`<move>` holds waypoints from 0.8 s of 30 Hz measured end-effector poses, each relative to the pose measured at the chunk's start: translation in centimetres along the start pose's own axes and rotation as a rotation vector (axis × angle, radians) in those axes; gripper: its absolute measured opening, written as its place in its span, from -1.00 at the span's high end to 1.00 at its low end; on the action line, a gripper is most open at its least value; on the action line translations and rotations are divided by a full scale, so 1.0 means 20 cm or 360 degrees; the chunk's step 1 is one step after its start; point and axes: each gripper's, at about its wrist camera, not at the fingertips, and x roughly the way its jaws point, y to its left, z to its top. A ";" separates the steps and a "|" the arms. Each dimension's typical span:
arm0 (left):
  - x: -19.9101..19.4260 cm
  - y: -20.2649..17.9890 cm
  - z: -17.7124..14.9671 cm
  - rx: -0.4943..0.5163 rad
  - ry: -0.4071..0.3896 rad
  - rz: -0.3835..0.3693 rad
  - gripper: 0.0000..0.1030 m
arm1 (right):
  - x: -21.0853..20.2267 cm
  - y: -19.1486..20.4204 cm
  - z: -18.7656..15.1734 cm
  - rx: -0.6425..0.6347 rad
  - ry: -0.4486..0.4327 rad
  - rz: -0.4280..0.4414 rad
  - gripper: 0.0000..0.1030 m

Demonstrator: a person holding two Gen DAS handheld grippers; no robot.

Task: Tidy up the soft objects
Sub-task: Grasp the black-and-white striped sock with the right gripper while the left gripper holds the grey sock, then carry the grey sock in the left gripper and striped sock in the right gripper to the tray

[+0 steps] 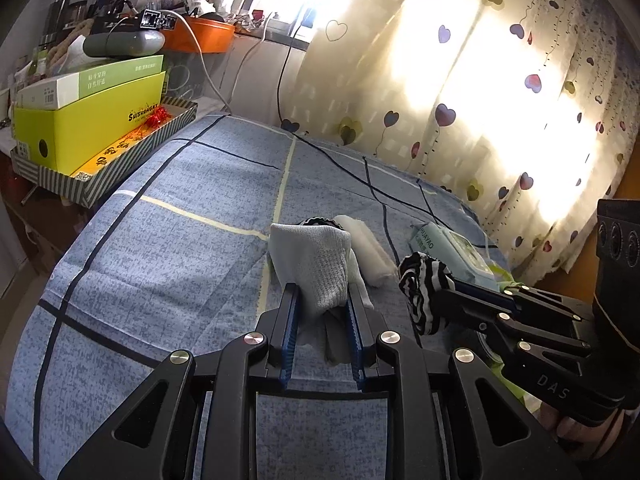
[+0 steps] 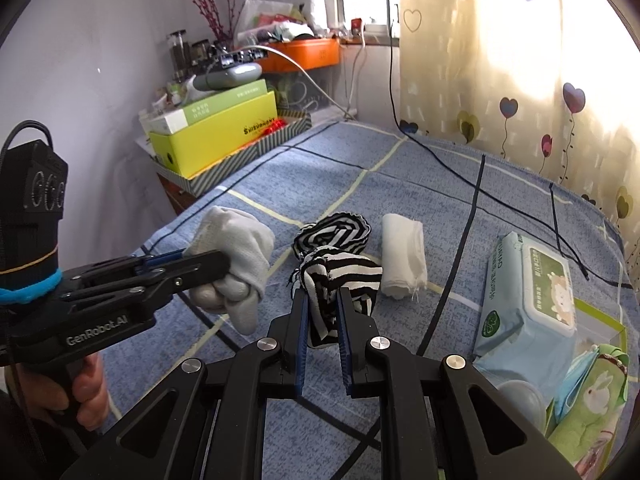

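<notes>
My left gripper [image 1: 322,294] is shut on a grey glove [image 1: 316,264] and holds it above the blue bed; it also shows in the right wrist view [image 2: 224,258] with the glove [image 2: 240,248]. My right gripper [image 2: 322,300] is shut on a black-and-white striped cloth [image 2: 340,276], seen at the right of the left wrist view [image 1: 424,280]. A second striped cloth [image 2: 332,232] and a rolled white cloth [image 2: 402,256] lie on the bed [image 2: 400,184] just beyond.
A pack of wet wipes [image 2: 528,300] and a green patterned pouch [image 2: 592,396] lie at the right. A black cable [image 2: 500,200] crosses the bed. A striped tray with a yellow box [image 2: 224,140] stands at the bed's far left. Heart-print curtains [image 2: 520,60] hang behind.
</notes>
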 end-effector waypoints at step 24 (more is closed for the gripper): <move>-0.09 -0.41 -0.04 0.0238 -0.0030 -0.0057 0.55 | -0.46 -0.15 -0.18 0.0114 -0.0241 -0.0102 0.75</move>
